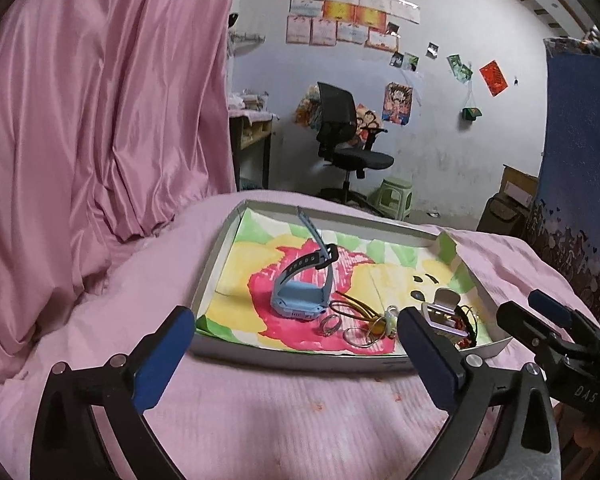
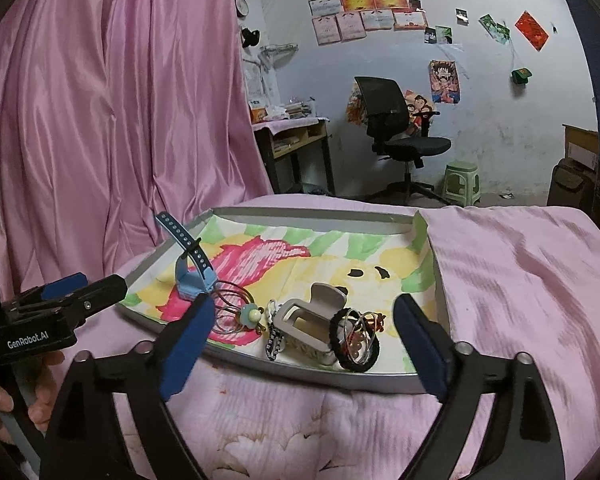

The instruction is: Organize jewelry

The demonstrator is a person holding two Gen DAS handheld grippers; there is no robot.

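A shallow grey tray [image 1: 210, 280] [image 2: 380, 378] lined with a bright painted paper lies on a pink bedcover. In it stand a light-blue watch [image 1: 300, 300] [image 2: 190, 278], silver rings [image 1: 331, 325], wire hoops [image 2: 230, 310], a pale bead charm [image 2: 252, 315], a beige hair claw [image 2: 314, 320] [image 1: 440, 312] and a black braided band [image 2: 356, 340]. My left gripper [image 1: 296, 344] is open and empty, just before the tray's near edge. My right gripper [image 2: 304, 334] is open and empty, its fingers either side of the hair claw and band.
A pink curtain [image 1: 100, 100] hangs at the left. Beyond the bed are a black office chair [image 1: 344, 136], a green stool [image 1: 396, 196], a desk [image 2: 296, 140] and a blue hanging [image 1: 576, 160] at the right. The bedcover [image 2: 520, 280] spreads right of the tray.
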